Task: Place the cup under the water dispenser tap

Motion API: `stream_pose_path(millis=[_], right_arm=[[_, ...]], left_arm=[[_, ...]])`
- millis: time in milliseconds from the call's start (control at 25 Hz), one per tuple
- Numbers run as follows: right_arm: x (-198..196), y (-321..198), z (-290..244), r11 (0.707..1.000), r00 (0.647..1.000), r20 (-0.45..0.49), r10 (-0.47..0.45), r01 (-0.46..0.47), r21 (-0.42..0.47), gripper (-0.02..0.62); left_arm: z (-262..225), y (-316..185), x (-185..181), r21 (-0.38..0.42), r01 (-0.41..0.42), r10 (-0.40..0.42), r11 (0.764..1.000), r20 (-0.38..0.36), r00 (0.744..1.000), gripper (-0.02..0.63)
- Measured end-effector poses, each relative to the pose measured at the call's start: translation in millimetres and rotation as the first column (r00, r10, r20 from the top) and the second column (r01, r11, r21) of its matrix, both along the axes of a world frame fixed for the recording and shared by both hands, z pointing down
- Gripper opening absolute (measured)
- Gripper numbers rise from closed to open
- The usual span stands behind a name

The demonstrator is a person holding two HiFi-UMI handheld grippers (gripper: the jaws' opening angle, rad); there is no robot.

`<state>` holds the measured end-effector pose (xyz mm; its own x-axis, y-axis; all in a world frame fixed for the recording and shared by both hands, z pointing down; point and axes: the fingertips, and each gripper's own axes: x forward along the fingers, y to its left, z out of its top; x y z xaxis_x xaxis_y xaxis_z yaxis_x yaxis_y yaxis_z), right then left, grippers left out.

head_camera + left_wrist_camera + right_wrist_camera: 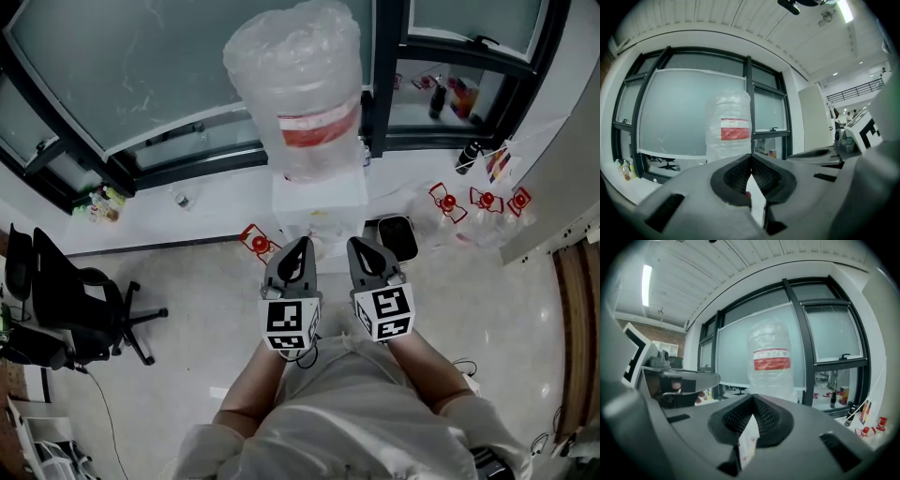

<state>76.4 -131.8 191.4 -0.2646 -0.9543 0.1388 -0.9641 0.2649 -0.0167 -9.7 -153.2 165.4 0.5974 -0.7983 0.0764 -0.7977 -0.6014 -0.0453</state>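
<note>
The water dispenser (pixel 319 199) is a white box that carries a big plastic-wrapped bottle (pixel 298 84) with a red label. It stands straight ahead against the window. My left gripper (pixel 302 244) and right gripper (pixel 357 243) are side by side just in front of its lower part, both shut with nothing in them. In the left gripper view the jaws (pixel 751 157) meet below the bottle (pixel 729 127). The right gripper view shows the same: jaws (pixel 752 398) shut, bottle (pixel 771 363) beyond. Only a strip of the white dispenser front shows through each gap. No cup is plainly visible.
A black office chair (pixel 73 302) stands on the floor at the left. A dark bin (pixel 397 236) sits right of the dispenser. Small red-topped items (pixel 257 242) (pixel 448 203) lie on the floor at both sides. Bottles (pixel 439 96) stand on the sill behind the black window frame.
</note>
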Motion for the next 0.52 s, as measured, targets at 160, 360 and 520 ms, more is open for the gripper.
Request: stream_pose_path(millis=[160,360,520], right_arm=[[0.5,-0.8,4.5,1.0,1.0,0.004,0.001,-0.001,-0.009,0.027],[-1.5,-3.7,4.2,1.0,1.0,0.008,-0.008,0.008,-0.003,0.028],[-5.6,-7.1,5.0,1.0,1.0,-0.002,-0.018,0.018,-0.011,0.028]], left_arm=[[3.0,1.6,2.8,-0.006,-0.025,0.025,1.0,-0.001,1.0,0.018],[4.0,-0.9,2.8,-0.002,-0.026,0.026,1.0,-0.001,1.0,0.018],[3.2,-4.5,-1.8,0.0,-0.013,0.013,1.0,0.001,1.0,0.018]])
